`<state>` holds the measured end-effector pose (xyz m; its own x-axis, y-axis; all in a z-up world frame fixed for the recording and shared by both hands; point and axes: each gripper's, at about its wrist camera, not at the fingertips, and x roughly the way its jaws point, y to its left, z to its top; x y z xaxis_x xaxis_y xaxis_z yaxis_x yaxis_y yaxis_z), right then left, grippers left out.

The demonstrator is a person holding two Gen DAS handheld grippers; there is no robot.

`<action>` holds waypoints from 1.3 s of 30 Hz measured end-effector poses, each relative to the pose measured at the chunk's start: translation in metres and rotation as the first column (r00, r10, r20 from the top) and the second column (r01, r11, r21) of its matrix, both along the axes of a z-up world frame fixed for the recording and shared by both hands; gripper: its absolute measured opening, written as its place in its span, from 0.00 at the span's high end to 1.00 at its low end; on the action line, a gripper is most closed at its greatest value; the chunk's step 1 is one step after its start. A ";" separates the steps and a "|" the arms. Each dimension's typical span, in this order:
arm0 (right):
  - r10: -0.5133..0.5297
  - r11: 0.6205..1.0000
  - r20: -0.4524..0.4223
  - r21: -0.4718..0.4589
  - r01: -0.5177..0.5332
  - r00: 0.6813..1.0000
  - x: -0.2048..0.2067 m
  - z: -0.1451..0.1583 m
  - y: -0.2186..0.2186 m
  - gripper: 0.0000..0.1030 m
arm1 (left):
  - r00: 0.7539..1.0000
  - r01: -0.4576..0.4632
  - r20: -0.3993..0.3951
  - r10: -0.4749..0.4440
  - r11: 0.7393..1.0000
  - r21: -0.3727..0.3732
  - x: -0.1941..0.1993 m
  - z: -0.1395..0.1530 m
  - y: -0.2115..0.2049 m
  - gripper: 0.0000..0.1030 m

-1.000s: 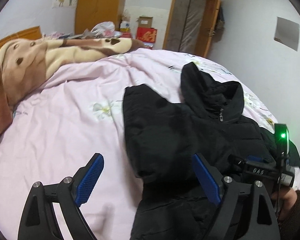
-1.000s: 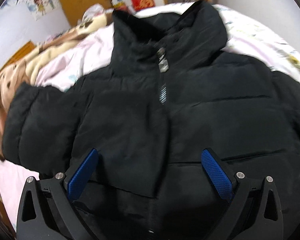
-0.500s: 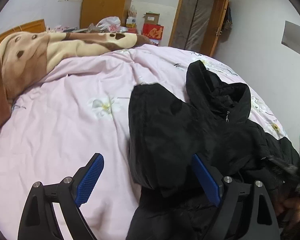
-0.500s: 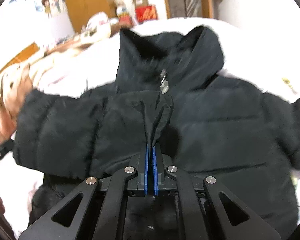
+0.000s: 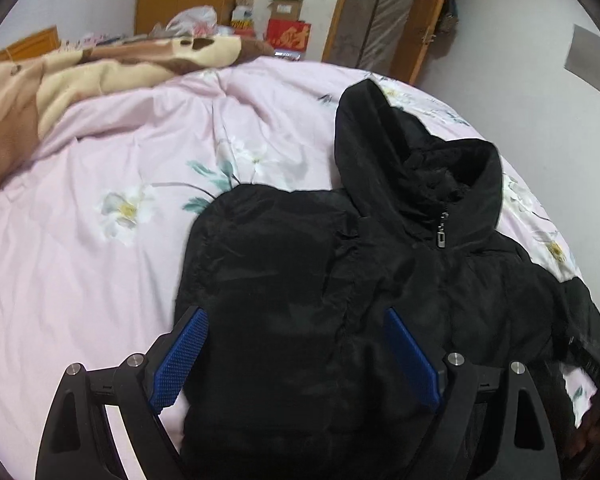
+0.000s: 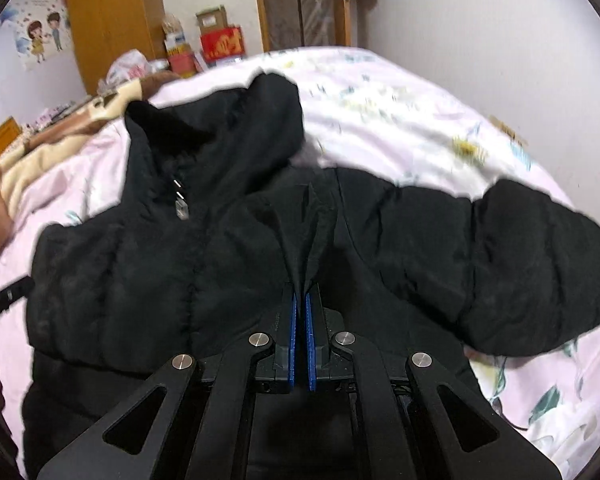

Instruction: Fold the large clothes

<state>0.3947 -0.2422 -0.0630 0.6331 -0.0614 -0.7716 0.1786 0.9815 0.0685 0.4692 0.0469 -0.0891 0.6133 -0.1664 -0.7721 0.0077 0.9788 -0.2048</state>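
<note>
A black jacket (image 5: 380,280) was spread on the bed (image 5: 100,260), hood toward the far wall, its long axis running away from both cameras. The right gripper (image 6: 301,312) was clamped on a pinch of fabric near the right sleeve (image 6: 540,272). The left gripper (image 5: 292,356) was held wide apart above the folded left side, with bare bed to its left.

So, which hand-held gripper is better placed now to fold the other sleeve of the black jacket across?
The right. The right hand-held gripper is already shut on a pinch of the black jacket near the spread sleeve. The left hand-held gripper is open, over the side already folded.
</note>
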 end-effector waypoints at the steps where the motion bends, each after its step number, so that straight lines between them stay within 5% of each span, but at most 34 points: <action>1: -0.005 1.000 -0.008 -0.002 0.005 1.000 -0.002 -0.004 0.001 0.96 | 0.999 -0.011 -0.035 0.011 1.000 0.007 0.008 -0.008 -0.001 0.13; 8: -0.007 0.999 -0.043 -0.034 0.005 0.999 0.006 -0.030 -0.004 0.94 | 0.995 -0.054 -0.077 0.062 0.994 0.096 0.027 -0.030 0.006 0.13; 13: -0.010 0.997 -0.060 -0.077 0.005 0.998 0.007 -0.035 -0.003 0.83 | 0.991 -0.065 -0.109 0.078 0.991 0.117 0.034 -0.040 0.009 0.11; 19: -0.082 0.987 -0.025 -0.143 0.077 0.996 -0.010 -0.014 -0.019 0.59 | 0.985 -0.102 -0.125 0.114 0.990 0.102 0.029 -0.032 0.019 0.11; 22: -0.112 0.975 0.007 -0.193 0.111 0.994 -0.020 0.001 -0.023 0.57 | 0.985 -0.124 -0.106 0.135 0.987 0.099 0.013 -0.019 0.022 0.11; 25: -0.010 0.992 0.063 -0.128 0.018 0.998 -0.026 0.008 -0.012 0.57 | 0.989 -0.122 -0.070 0.129 0.988 0.089 -0.010 -0.005 0.017 0.11; 28: 0.043 0.990 -0.088 -0.128 -0.054 0.995 -0.011 -0.013 -0.004 0.55 | 0.992 -0.101 -0.064 0.107 0.990 0.094 -0.032 0.008 0.006 0.11; 30: 0.013 0.991 -0.116 -0.134 -0.029 0.993 -0.016 -0.016 -0.010 0.55 | 0.995 -0.071 -0.061 0.077 0.994 0.087 -0.046 0.016 -0.002 0.11; 39: -0.197 0.980 0.040 0.041 0.195 0.980 -0.114 0.043 -0.126 0.49 | 0.999 0.048 0.001 -0.049 0.998 0.045 -0.108 0.051 -0.068 0.11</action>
<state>0.2812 -0.3681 -0.0203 0.6450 -0.1602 -0.7472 0.3633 0.9245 0.1155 0.3617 -0.0210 -0.0377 0.6066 -0.1611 -0.7785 0.0557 0.9855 -0.1605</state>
